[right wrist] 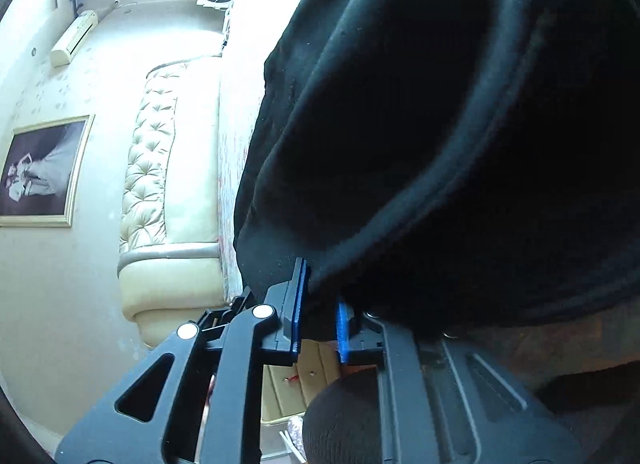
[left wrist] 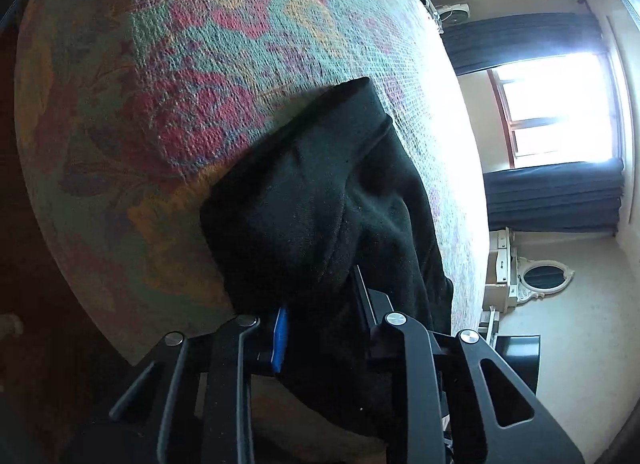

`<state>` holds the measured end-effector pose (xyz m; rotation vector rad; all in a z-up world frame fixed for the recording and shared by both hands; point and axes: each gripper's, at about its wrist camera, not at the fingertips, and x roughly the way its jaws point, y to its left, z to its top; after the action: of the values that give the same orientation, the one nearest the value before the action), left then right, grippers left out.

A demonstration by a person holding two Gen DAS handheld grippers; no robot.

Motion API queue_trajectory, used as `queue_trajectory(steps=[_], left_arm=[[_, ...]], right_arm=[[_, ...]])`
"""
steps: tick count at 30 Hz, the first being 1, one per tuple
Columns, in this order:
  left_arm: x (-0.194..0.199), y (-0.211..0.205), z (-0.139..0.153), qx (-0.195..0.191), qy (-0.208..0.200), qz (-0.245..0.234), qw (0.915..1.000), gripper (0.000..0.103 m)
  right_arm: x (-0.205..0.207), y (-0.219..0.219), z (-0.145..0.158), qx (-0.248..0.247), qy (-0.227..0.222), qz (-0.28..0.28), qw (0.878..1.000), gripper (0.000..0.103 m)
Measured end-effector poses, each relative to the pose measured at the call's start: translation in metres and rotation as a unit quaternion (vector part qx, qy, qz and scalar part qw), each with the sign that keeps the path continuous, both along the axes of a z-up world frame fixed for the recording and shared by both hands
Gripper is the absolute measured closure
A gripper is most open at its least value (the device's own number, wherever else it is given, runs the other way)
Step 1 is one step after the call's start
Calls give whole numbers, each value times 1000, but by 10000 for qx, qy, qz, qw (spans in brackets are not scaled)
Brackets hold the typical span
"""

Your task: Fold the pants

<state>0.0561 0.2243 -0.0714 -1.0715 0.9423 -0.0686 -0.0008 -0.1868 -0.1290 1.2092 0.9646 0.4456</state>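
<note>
**Both claws gripping the pants, folding barely under way**

Left wrist view: the left claw [left wrist: 320,312] is pinching a bunched edge of the black pants [left wrist: 320,199], which are draping onto the floral bedspread [left wrist: 192,75]. No tidy fold is showing, so most work seems left.

Right wrist view: the right claw [right wrist: 320,316] is clamping the pants [right wrist: 440,123] too, lifted close to the lens; only here is the tufted headboard [right wrist: 156,151] appearing.

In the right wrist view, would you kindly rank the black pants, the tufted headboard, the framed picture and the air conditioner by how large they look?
1. black pants, though they hang right at the camera, which inflates them
2. tufted headboard
3. framed picture
4. air conditioner
</note>
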Motion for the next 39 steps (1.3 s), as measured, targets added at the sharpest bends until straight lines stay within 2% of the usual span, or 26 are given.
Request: queue_trajectory(steps=[6, 9, 12, 14, 15, 16, 17, 18, 19, 22, 23, 24, 26, 27, 29, 32, 33, 35, 37, 38, 39], left_arm=[[-12, 8, 15, 463, -207, 55, 9987, 88], [-14, 13, 8, 710, -184, -84, 9973, 88], [-14, 16, -1, 615, -262, -217, 9975, 87], [-16, 14, 6, 800, -284, -252, 9961, 85], [-18, 12, 13, 1017, -302, -274, 9940, 78], [-22, 9, 21, 1242, -341, -269, 9913, 71], [-26, 8, 30, 1459, -428, -192, 9882, 57], [-31, 7, 39, 1629, -542, -90, 9851, 47], [-36, 5, 49, 1755, -670, 0, 9822, 45], [-37, -2, 73, 2057, -958, 55, 9739, 40], [-34, -6, 79, 2089, -1050, -18, 9723, 30], [-30, -10, 82, 2085, -1146, -66, 9713, 26], [-18, -23, 86, 2103, -1215, -270, 9697, 25], [-10, -30, 84, 2120, -1197, -391, 9691, 25], [8, -42, 79, 2103, -1116, -500, 9700, 25], [30, -54, 65, 1789, -1086, -626, 9759, 25], [36, -58, 61, 1658, -1092, -653, 9779, 23], [44, -68, 52, 1370, -1098, -795, 9813, 20], [50, -77, 44, 1261, -1031, -890, 9826, 16], [52, -81, 41, 1288, -992, -904, 9825, 15], [54, -83, 38, 1372, -940, -927, 9817, 15]], right_arm=[[-21, 7, 22, -345, -283, 236, 9987, 93], [-24, 11, 12, -483, -155, 337, 9981, 93], [-19, 8, -1, -449, -22, 430, 9981, 93], [-17, 4, 2, -374, 46, 487, 9981, 83], [-19, 0, 9, -450, 15, 515, 9977, 77], [-21, -6, 16, -551, -46, 514, 9971, 64], [-23, -17, 24, -689, -121, 476, 9964, 59], [-25, -29, 33, -860, -184, 400, 9953, 48], [-24, -45, 43, -1022, -242, 308, 9940, 44], [-26, -108, 61, -1333, -231, -84, 9908, 41], [-34, -135, 63, -1358, -187, -297, 9901, 41], [-39, -163, 65, -1399, -120, -572, 9884, 41], [-53, -226, 73, -1532, 13, -1302, 9796, 41], [-63, -259, 76, -1654, 45, -1687, 9717, 41], [-90, -329, 79, -1953, 187, -2545, 9470, 41], [-131, -423, 73, -2309, 627, -3548, 9038, 41], [-142, -449, 67, -2320, 796, -3719, 8953, 40], [-153, -479, 45, -2107, 1015, -3708, 8988, 38], [-150, -500, 20, -1708, 1120, -3363, 9193, 37], [-144, -497, 15, -1644, 1098, -3212, 9262, 35], [-142, -497, 15, -1765, 1023, -3119, 9280, 34]])
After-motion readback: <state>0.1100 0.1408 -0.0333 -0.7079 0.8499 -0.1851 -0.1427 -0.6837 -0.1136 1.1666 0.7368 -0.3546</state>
